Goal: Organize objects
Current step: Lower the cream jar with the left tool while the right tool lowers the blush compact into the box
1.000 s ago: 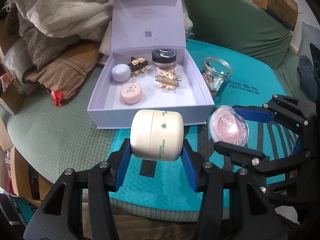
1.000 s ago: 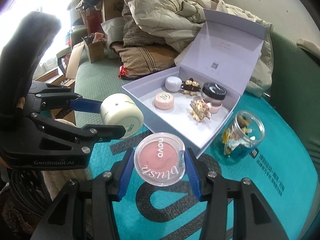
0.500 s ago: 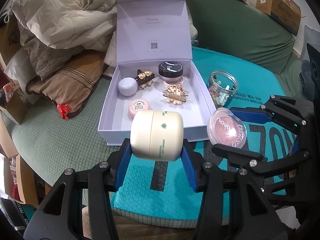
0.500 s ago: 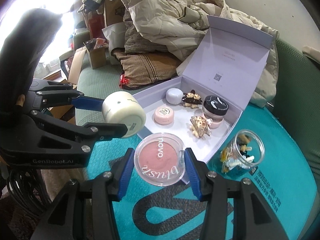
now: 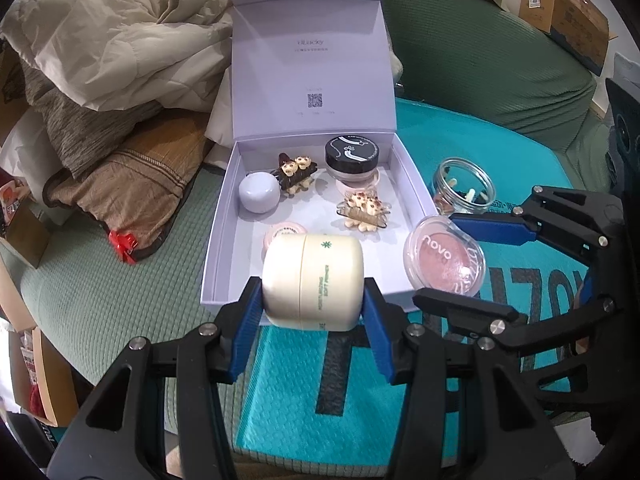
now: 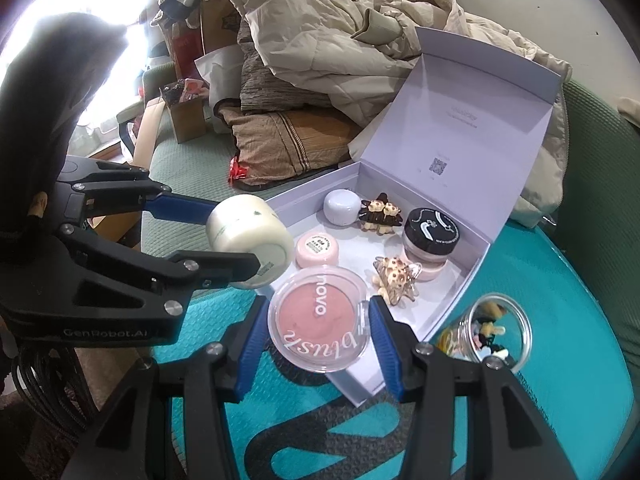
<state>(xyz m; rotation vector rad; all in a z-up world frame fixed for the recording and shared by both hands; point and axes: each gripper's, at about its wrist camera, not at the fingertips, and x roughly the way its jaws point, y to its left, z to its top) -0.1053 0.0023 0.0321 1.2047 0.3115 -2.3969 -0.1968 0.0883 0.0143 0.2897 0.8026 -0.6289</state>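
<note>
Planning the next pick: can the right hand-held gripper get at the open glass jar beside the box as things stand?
Probably not yet. The right hand-held gripper is shut on the round pink blush compact, so nothing else fits. The open glass jar itself stands unobstructed on the teal mat.

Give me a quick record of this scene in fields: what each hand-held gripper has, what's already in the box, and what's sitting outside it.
left hand-held gripper: shut on cream jar, held on its side
right hand-held gripper: shut on blush compact, lid facing the camera
box: lilac, lid open and upright
in box: small white jar, dark hair clip, black-lidded jar, beige hair clip, pink pot
outside box: glass jar of small items, on teal mat
</note>
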